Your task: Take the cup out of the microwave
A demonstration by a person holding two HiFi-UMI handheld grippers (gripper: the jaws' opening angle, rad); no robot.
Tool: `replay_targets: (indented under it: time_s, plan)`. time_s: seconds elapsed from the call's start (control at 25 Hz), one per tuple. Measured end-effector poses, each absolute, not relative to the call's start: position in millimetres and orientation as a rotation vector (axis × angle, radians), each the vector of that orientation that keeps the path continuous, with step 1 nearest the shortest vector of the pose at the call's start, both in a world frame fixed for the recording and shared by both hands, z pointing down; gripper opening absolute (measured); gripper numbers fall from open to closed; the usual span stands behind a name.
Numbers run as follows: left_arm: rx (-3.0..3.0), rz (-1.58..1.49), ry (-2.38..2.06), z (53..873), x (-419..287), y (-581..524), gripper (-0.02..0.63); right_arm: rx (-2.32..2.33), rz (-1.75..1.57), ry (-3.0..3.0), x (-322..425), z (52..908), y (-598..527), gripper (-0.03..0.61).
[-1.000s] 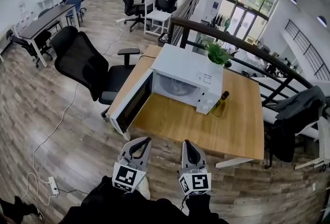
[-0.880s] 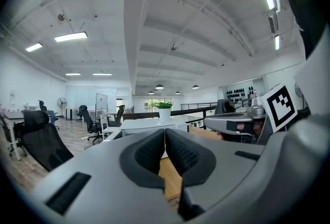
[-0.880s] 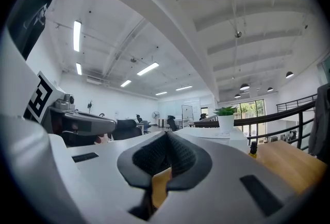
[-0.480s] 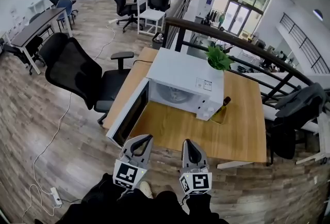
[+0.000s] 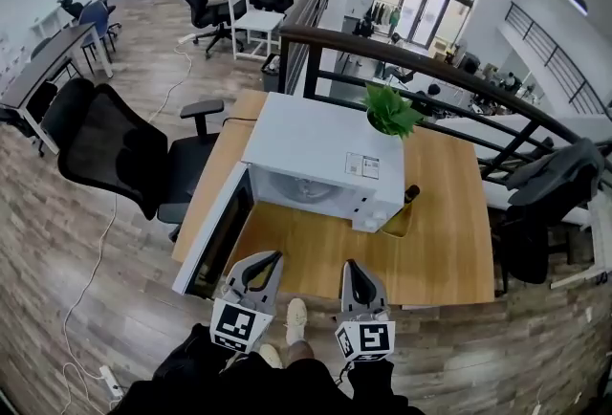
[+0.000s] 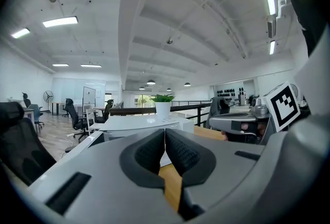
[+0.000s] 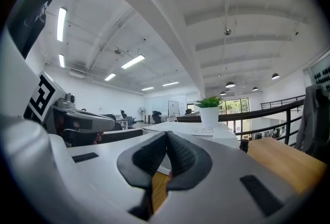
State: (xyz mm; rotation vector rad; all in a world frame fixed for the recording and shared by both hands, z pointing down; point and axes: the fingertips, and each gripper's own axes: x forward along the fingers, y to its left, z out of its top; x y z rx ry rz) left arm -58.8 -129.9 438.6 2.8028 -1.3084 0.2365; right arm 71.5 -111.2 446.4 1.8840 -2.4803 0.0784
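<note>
A white microwave [image 5: 320, 155] stands on the wooden table [image 5: 430, 251], its door [image 5: 215, 231] swung open to the left. The cavity faces away from the head view, so no cup shows in any frame. My left gripper [image 5: 272, 257] hovers at the table's near edge, just right of the open door, jaws shut on nothing [image 6: 164, 132]. My right gripper [image 5: 350, 265] is beside it, in front of the microwave's right half, also shut and empty [image 7: 166, 135]. Both point roughly level toward the microwave [image 6: 136, 124].
A potted plant [image 5: 389, 109] sits on the microwave's top right corner. A dark bottle [image 5: 406, 197] stands in a holder by its right side. A black office chair [image 5: 105, 150] is left of the table, a railing [image 5: 430, 69] behind it, and a jacket-draped chair [image 5: 550, 198] to the right.
Both grippers, still shut, have moved forward up to the table's near edge. The microwave and table now sit closer and lower in the head view.
</note>
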Motion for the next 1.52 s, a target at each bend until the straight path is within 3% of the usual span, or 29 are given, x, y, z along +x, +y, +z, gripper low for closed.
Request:
replay_targets:
  time_s: [0.6, 1.16, 1.2, 1.24, 1.28, 1.52]
  plan:
    - [2.690, 0.378, -1.260, 522.9, -20.8, -271.6, 0.025, 1.822, 0.274, -2.431, 101.6, 528.8, -232.7, 0.015]
    - [2.606, 0.465, -1.168, 602.0, 7.0, -331.7, 0.028, 1.807, 0.399, -2.367, 123.6, 584.2, -273.5, 0.015]
    - [2.602, 0.466, -1.139, 607.3, 9.6, -334.0, 0.049, 1.802, 0.396, -2.365, 124.6, 584.8, -275.1, 0.015]
    - [2.595, 0.464, -1.112, 612.0, 11.9, -336.4, 0.129, 1.798, 0.397, -2.361, 125.6, 585.5, -276.4, 0.015]
    - [2.588, 0.461, -1.092, 615.8, 13.7, -339.3, 0.158, 1.797, 0.402, -2.358, 126.6, 586.4, -277.4, 0.015]
    - [2.572, 0.497, -1.029, 638.0, 26.0, -354.0, 0.176, 1.782, 0.403, -2.355, 129.3, 591.1, -281.8, 0.015]
